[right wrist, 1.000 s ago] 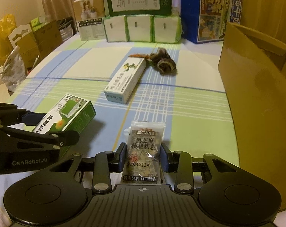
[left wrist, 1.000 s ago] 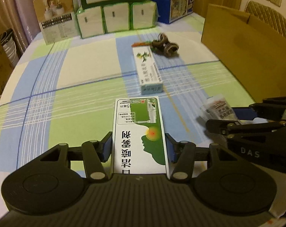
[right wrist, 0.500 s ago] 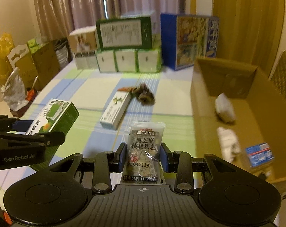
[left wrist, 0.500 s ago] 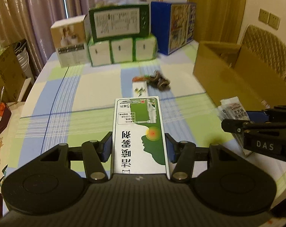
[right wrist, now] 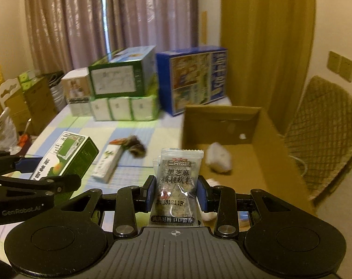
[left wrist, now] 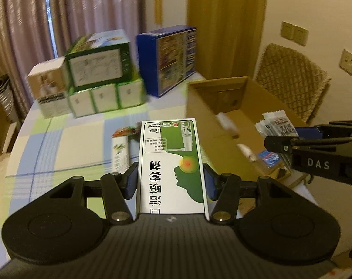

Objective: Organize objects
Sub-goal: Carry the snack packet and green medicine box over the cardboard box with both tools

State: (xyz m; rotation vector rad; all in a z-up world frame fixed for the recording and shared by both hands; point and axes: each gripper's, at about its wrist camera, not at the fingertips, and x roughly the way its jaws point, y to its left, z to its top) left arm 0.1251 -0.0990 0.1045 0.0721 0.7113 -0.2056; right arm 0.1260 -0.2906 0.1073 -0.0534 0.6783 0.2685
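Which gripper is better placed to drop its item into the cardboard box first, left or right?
Probably right: the right gripper holds the snack packet beside the cardboard box; the left gripper holds the green box farther away.

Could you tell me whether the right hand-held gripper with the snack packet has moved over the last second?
Yes. The right hand-held gripper has risen and swung toward the open cardboard box, whose inside now shows past the snack packet.

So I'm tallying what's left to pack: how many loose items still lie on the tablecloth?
2: a white carton lying mid-table and a dark bundle at its far end. The gripper bodies hide the near tablecloth, so more may be there.
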